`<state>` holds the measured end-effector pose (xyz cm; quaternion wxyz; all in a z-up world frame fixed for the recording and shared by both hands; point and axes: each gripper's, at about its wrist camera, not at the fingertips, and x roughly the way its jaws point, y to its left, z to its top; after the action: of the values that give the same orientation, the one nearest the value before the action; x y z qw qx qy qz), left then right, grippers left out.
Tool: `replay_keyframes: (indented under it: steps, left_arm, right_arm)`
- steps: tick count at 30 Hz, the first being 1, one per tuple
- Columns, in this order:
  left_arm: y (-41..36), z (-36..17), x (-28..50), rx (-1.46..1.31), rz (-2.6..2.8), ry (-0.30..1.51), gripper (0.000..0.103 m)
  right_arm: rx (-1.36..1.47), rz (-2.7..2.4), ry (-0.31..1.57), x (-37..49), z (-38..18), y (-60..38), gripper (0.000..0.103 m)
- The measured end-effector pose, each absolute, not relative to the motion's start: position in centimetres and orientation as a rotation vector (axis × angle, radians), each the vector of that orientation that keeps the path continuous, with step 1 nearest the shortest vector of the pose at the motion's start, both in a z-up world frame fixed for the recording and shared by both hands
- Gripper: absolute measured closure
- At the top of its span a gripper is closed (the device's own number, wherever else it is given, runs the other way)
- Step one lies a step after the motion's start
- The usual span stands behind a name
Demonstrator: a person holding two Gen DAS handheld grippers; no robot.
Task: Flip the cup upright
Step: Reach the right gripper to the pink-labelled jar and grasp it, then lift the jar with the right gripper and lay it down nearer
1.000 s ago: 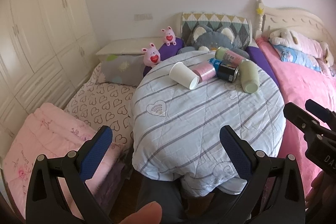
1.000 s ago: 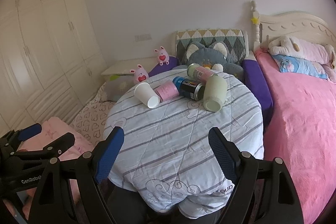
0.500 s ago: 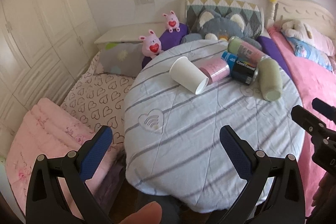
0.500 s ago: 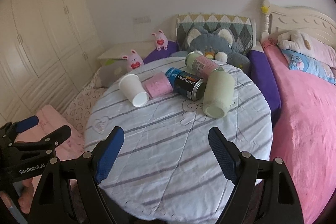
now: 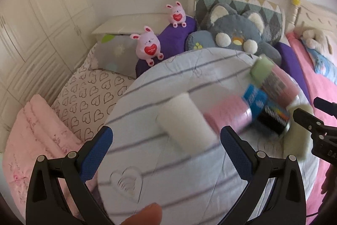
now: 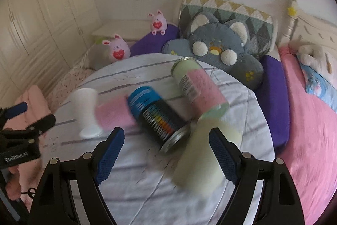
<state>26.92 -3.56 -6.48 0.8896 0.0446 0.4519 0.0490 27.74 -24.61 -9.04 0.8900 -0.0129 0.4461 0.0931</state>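
Note:
A white paper cup lies on its side on the round striped table, with a pink cup lying beside it. My left gripper is open and empty, its jaws either side of the white cup's near end, not touching it. In the right wrist view the white cup is at the left and a pale green cup lies on its side. My right gripper is open and empty, its right finger over the green cup. The near objects are motion-blurred.
A dark blue can and a green-and-pink can lie on the table among the cups. Plush toys and a grey cat cushion sit behind the table. A pink bed is to the right, and wardrobes to the left.
Both grippers have moved forward over the table toward the lying cups and cans, which now look much larger. Both stay open.

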Motion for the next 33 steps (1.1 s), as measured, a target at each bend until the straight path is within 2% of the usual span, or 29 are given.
replay_keyframes:
  steps: [11, 19, 21, 22, 28, 33]
  left_arm:
    - [-5.4, -7.7, 32.8, 0.100, 0.111, 0.978, 0.000]
    - [-5.3, -9.0, 34.6, 0.089, 0.125, 1.003, 0.000]
    - [-5.4, -9.2, 34.5, 0.093, 0.120, 1.009, 0.000]
    - [-5.4, -9.3, 34.4, 0.095, 0.118, 1.009, 0.000]
    - [-5.2, -8.4, 33.0, 0.093, 0.106, 0.990, 0.000]
    - [-4.0, -7.0, 31.3, 0.083, 0.122, 0.966, 0.000]
  right_arm:
    - [-0.110, 0.218, 1.061, 36.3, -11.1, -26.1, 0.019]
    - [-0.228, 0.242, 1.257, 40.6, -15.4, -25.8, 0.019]
    - [-0.240, 0.259, 1.278, 40.9, -15.9, -25.6, 0.022]
    - [-0.252, 0.257, 1.286, 41.0, -16.1, -25.6, 0.029]
    - [-0.227, 0.262, 1.266, 41.2, -15.4, -25.8, 0.029]
    - [-0.199, 0.255, 1.172, 41.0, -11.6, -25.6, 0.029]
